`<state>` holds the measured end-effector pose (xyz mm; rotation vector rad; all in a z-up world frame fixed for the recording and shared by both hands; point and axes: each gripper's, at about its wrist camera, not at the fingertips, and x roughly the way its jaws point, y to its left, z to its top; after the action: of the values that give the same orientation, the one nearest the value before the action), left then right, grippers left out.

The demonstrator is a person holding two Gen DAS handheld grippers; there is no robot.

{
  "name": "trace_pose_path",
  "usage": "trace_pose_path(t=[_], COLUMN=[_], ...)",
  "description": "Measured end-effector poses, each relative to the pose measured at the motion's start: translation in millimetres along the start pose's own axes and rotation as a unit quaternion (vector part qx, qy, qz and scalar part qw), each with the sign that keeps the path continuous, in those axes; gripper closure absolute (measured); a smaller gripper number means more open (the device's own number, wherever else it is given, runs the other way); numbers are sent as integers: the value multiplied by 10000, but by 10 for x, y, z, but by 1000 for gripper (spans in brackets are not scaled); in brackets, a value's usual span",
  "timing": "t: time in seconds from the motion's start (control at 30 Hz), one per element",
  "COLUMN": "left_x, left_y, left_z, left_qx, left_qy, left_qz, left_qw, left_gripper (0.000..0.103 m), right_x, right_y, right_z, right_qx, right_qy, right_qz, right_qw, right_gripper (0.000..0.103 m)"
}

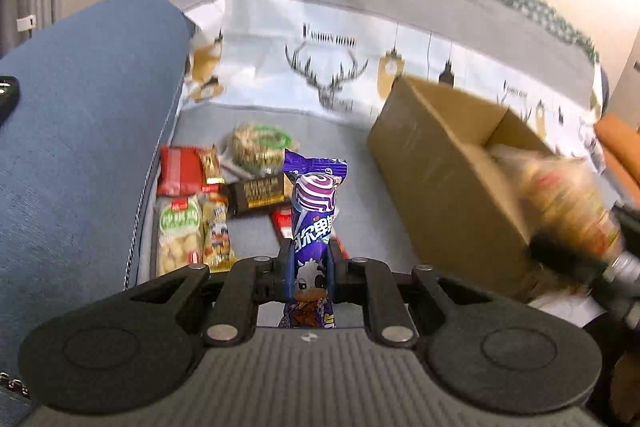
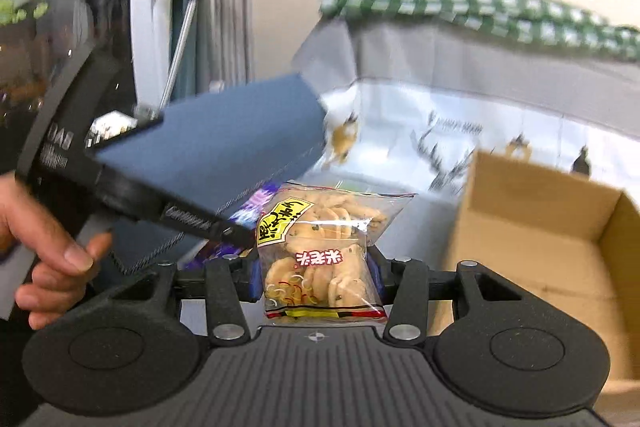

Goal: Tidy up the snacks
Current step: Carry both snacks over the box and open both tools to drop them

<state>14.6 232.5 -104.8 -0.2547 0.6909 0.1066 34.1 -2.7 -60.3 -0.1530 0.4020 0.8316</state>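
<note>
Left gripper (image 1: 308, 263) jaws pinch a light, crinkly purple lollipop wrapper (image 1: 313, 211) mid-body; right gripper (image 2: 316, 277) jaws pinch a fragile clear rice-cracker bag (image 2: 324, 251)

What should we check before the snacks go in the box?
1. Left tool shut on the purple candy: ok.
2. Right tool shut on the cracker bag: ok.
3. Box open on top: ok.
4. Room in the box: ok; the part in view looks bare.
5. Cracker bag over the opening: cannot tell; the left view is blurred there.
6. All snacks gathered: not ok; the red pack and others lie on the sofa.
</note>
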Motion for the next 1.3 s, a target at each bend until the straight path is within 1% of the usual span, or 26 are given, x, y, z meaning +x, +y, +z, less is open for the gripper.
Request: trace_pose_path(t=[0.07,0.17,0.27,0.3,0.33,0.4,0.43,0.53,0.6,0.67,0.73,0.8,0.93,1.07,1.17,1.3], left_x=[-68,-164,-204,-208,-204,-196,-198,-200,-174,-140,-113,-106,-61,42,143,309], left_y=[4,-17,-90,-126,-161,-237,-273,-400,-484,-567,-650,-776,-1099,-1447,-1687,-2003], left_z=[3,-1,-8,-12,-14,-24,-34,-58,-53,-30,5,72,250,459,589,687], left_qx=[-17,-2,134,210,294,471,554,815,903,891,759,662,705,695,680,793], left_qy=[-186,-466,-601,-618,-625,-630,-652,-698,-636,-561,-516,-554,-653,-717,-739,-704], left_qz=[-33,-106,-132,-112,-80,-39,-14,31,56,38,-49,-116,-194,-349,-498,-599], left_qw=[9998,9989,9980,9978,9976,9969,9963,9942,9939,9944,9958,9962,9952,9944,9937,9926], left_gripper=[87,87,87,87,87,87,87,87,87,87,87,87,87,87,87,87], right_x=[-114,-186,-181,-197,-247,-308,-316,-277,-230,-199,-209,-186,-197,-234,-235,-251], right_y=[-178,-513,-826,-910,-982,-1058,-1095,-1196,-1228,-1253,-1288,-1315,-1424,-1549,-1632,-1749], right_z=[66,121,6,-48,-84,-93,-102,-132,-136,-138,-162,-161,-182,-213,-232,-275], right_qx=[30,138,107,257,442,516,544,737,863,943,1013,1096,1320,1618,1795,2126], right_qy=[-233,-504,-654,-652,-656,-861,-887,-795,-766,-770,-794,-838,-880,-979,-982,-1009], right_qz=[-113,-398,-936,-1054,-1101,-1177,-1199,-1245,-1260,-1284,-1284,-1295,-1361,-1607,-2064,-2408], right_qw=[9997,9978,9934,9920,9908,9880,9873,9863,9853,9842,9833,9819,9779,9687,9568,9416], right_gripper=[54,54,54,55,55,55,55,55,55,55,55,55,55,55,55,55])
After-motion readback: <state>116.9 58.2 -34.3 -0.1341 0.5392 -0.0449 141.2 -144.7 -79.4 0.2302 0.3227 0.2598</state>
